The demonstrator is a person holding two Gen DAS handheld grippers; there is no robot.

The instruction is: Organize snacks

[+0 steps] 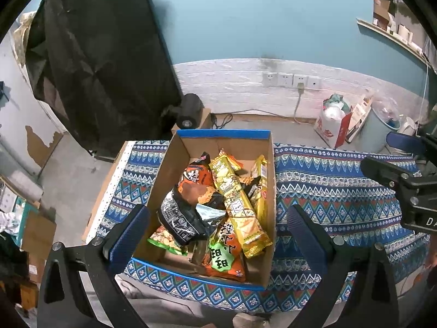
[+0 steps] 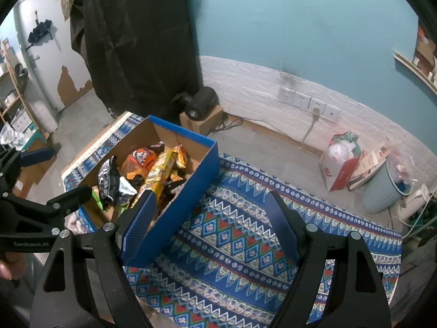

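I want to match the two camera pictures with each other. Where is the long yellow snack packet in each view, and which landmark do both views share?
Left wrist view: the long yellow snack packet lies lengthwise in the cardboard box, centre of the picture, right of the orange and black packets.
Right wrist view: the same packet is left of centre, in the box.
Shared landmark: the row of wall sockets.

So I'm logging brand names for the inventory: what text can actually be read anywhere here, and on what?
"GenRobot.AI": on the black left gripper body, right wrist view.
"DA", cut off: on the black right gripper body, left wrist view.
Large Chinese characters on the orange snack packet with a green patch: upside down, not reliably readable.
Print on the other packets: too small.
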